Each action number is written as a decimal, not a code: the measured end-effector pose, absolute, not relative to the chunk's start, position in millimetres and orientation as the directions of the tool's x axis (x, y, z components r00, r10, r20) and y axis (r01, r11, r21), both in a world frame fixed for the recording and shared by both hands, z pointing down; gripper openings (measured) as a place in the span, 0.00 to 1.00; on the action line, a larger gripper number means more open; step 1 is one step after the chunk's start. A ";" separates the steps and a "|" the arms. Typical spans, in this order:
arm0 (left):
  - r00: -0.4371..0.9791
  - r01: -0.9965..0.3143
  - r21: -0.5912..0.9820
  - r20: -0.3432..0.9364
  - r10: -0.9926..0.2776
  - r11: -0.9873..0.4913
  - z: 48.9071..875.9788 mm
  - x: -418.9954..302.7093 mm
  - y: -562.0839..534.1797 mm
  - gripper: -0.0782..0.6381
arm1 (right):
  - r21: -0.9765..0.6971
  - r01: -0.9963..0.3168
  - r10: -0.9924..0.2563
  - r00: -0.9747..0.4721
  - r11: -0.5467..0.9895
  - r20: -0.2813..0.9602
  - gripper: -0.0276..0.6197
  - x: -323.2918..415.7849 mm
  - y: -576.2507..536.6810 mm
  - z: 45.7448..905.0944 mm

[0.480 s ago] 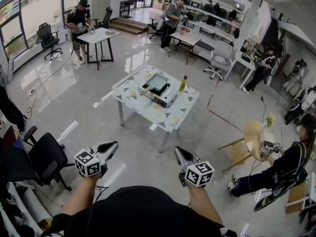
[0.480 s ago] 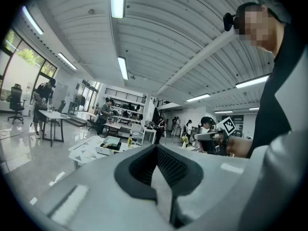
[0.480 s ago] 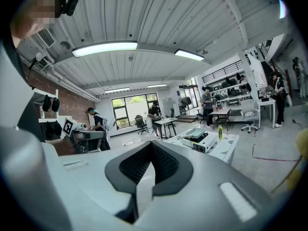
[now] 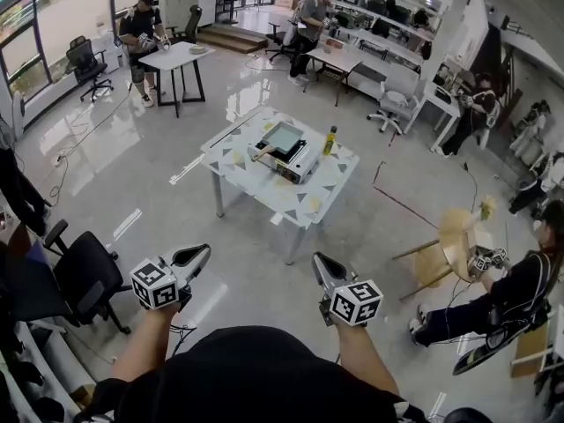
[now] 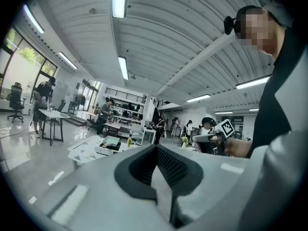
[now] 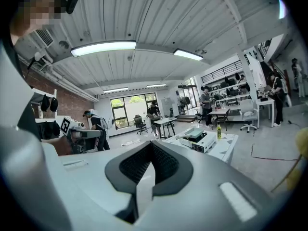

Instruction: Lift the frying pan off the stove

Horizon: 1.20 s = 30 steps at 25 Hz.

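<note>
A square grey frying pan (image 4: 285, 137) with a wooden handle (image 4: 261, 154) sits on a white portable stove (image 4: 291, 159) on the patterned table (image 4: 313, 201), a few metres ahead of me. The pan (image 5: 112, 140) shows small in the left gripper view, and small again as the pan (image 6: 195, 131) in the right gripper view. My left gripper (image 4: 199, 253) and right gripper (image 4: 318, 262) are held near my body, far from the table. Both are shut with nothing in them, the left gripper's pads (image 5: 156, 150) and the right gripper's pads (image 6: 153, 149) meeting.
A yellow-green bottle (image 4: 330, 139) stands on the table beside the stove. A black office chair (image 4: 81, 276) is at my left and a round wooden table (image 4: 454, 236) at my right. People work at desks around the room, and one person (image 4: 515, 289) sits at my right.
The head view has shifted slightly, so the table sits a little higher in frame. Both grippers stay shut at about the same place near my body.
</note>
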State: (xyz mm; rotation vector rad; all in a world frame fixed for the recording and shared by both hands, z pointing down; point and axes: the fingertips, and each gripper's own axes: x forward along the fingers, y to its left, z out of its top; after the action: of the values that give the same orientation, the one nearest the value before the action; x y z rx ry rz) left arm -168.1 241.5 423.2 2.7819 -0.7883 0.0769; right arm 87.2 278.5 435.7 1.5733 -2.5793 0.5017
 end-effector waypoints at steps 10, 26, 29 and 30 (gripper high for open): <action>0.843 -0.538 0.252 0.163 -0.513 -0.804 438.2 -142.1 238.4 0.14 | -0.264 -0.869 -0.851 -0.477 0.418 0.223 0.11 117.0 280.5 447.6; 0.836 -0.540 0.257 0.267 -0.479 -0.801 457.5 -76.9 254.5 0.32 | -0.295 -0.850 -0.830 -0.507 0.436 0.232 0.34 168.8 273.7 465.1; 0.825 -0.558 0.253 0.275 -0.494 -0.791 457.7 -79.2 252.5 0.33 | -0.295 -0.846 -0.826 -0.514 0.444 0.231 0.35 168.4 270.4 465.7; 0.822 -0.562 0.255 0.278 -0.497 -0.787 458.6 -80.2 251.9 0.33 | -0.295 -0.845 -0.825 -0.515 0.445 0.231 0.35 167.7 269.1 466.3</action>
State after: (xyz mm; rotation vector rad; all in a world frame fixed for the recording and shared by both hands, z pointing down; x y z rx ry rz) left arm -80.2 251.9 458.6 2.6785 -0.8025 0.2810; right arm 167.7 269.1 466.3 1.5188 -2.6255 0.5841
